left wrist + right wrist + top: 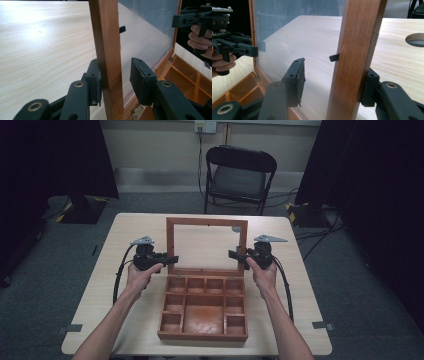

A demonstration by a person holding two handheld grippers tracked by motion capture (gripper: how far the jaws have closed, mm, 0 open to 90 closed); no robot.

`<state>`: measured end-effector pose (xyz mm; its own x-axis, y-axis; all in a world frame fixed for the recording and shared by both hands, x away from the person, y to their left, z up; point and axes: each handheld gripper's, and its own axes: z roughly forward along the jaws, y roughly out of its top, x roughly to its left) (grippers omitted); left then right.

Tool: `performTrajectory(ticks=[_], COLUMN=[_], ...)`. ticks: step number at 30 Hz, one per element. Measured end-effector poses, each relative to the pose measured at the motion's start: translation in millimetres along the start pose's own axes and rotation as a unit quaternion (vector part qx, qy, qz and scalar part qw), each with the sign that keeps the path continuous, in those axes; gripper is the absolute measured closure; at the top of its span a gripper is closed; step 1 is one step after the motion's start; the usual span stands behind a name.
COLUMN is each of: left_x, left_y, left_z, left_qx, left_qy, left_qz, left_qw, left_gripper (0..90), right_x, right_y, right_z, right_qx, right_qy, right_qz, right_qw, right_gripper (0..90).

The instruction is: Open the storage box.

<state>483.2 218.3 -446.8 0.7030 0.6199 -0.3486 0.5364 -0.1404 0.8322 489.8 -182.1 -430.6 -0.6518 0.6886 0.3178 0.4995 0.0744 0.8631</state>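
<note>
While the glazed wooden lid (206, 247) stands upright, my left gripper (116, 80) and right gripper (334, 82) straddle its smooth side rails, unclenched.

The lid (107, 50) frame runs off the top and bottom edges in both gripper views.

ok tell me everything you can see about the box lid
The lid is a reddish-brown wooden frame around a clear pane. It stands raised, about upright, hinged at the back edge of the compartmented wooden box on the table; a brass hinge shows at its foot. Each gripper straddles one side rail. The left gripper has one pad against the wood and the other off it. The right gripper likewise.
</note>
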Motion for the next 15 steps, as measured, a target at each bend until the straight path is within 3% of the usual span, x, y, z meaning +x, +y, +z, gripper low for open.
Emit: performTrajectory(ticks=[5,10,15], left_x=[2.5,3.9,7.5], left_y=[-0.7,-0.7,-2.6], left_z=[2.9,4.0,4.7], left_qx=[0.000,0.006,0.008], left_qy=[0.002,0.009,0.008], left_qz=[-0.011,-0.008,-0.017], left_qw=[0.9999,0.9999,0.9998], left_gripper=[60.1,58.9,52.0], right_x=[-2.1,-1.3,-2.6], right_y=[-0.2,-1.2,-4.8], right_z=[4.5,9.2,14.2], right_qx=[0.005,0.011,0.020], right_qy=[-0.014,-0.028,-0.048], right_qz=[0.000,-0.008,-0.009], right_qw=[0.9999,0.9995,0.9986], right_gripper=[43.7,38.9,34.9])
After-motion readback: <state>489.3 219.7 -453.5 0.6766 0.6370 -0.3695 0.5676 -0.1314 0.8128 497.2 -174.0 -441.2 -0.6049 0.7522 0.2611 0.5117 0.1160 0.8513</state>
